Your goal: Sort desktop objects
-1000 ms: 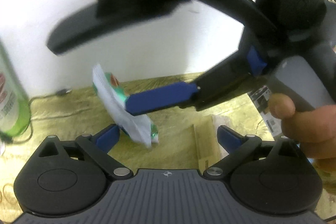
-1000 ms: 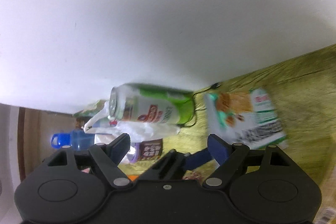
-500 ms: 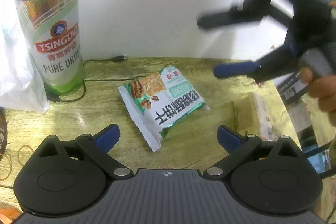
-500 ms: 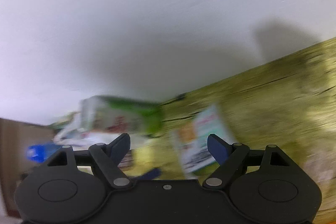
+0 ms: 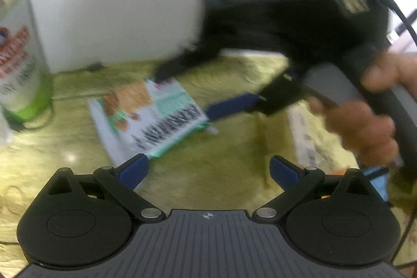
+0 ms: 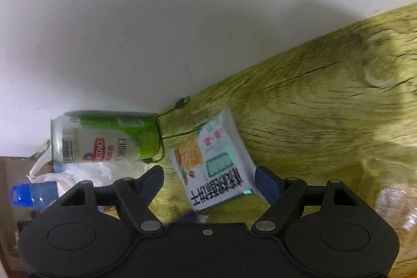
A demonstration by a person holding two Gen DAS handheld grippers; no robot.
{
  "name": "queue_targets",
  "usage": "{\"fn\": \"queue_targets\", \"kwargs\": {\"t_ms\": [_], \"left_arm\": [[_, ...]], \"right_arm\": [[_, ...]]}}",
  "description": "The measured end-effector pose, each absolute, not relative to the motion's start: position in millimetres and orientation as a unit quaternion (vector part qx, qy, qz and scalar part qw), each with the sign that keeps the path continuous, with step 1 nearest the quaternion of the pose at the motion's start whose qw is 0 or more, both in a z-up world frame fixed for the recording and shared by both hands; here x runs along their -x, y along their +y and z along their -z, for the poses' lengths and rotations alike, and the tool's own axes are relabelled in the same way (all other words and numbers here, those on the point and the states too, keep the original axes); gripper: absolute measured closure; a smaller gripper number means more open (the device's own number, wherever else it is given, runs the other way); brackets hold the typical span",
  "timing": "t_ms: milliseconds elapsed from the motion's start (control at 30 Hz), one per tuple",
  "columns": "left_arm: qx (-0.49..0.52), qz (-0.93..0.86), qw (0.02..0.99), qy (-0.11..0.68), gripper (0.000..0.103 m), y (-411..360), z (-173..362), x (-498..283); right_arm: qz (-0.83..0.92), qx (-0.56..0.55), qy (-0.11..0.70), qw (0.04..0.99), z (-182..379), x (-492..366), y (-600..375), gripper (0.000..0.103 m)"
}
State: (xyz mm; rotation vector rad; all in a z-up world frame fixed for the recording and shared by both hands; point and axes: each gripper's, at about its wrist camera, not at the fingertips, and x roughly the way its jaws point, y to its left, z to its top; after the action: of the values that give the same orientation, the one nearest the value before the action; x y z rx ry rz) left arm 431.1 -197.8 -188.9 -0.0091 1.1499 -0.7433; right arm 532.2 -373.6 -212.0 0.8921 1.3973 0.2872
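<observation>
The beer can (image 6: pixel 104 138) stands at the worktop's (image 6: pixel 325 100) back edge, clear of the work. The snack packet (image 6: pixel 216 168) lies flat between the right tool's (image 6: pixel 208 181) closing, non-touching jaws; the left tool (image 5: pixel 207 171) waits open, empty.

Snack packet (image 6: pixel 215 168) between parted fingers (image 6: pixel 152 180)

Wood-grain worktop (image 6: pixel 325 106) set against a white wall, snack packet (image 6: pixel 216 168) laid flat on it, green beer can (image 6: pixel 104 137) stood beside, thin black cable (image 6: pixel 179 103) trailed between, crumpled plastic bag (image 6: pixel 86 173) near the can
</observation>
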Motion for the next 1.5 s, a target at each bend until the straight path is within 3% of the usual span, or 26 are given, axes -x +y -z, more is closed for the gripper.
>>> {"fn": "queue_targets", "kwargs": {"t_ms": [233,633,1000,1500], "left_arm": [[-0.041,0.359,0.782,0.508,0.003,-203.6,179.3,-414.0],[0.017,0.293,0.833,0.469,0.002,-182.4,178.1,-486.0],[0.017,0.293,0.8,0.523,0.002,-185.9,210.3,-500.1],[0.016,0.367,0.739,0.564,0.002,-186.2,205.7,-429.9]], "right_arm": [[-0.143,-0.414,0.587,0.681,202.5,-535.2,-382.0,0.026],[-0.117,-0.503,0.557,0.651,203.1,-479.3,-434.3,0.026],[-0.123,-0.525,0.544,0.643,194.9,-464.7,-447.6,0.025],[-0.132,-0.504,0.561,0.644,206.3,-501.7,-415.8,0.025]]}}
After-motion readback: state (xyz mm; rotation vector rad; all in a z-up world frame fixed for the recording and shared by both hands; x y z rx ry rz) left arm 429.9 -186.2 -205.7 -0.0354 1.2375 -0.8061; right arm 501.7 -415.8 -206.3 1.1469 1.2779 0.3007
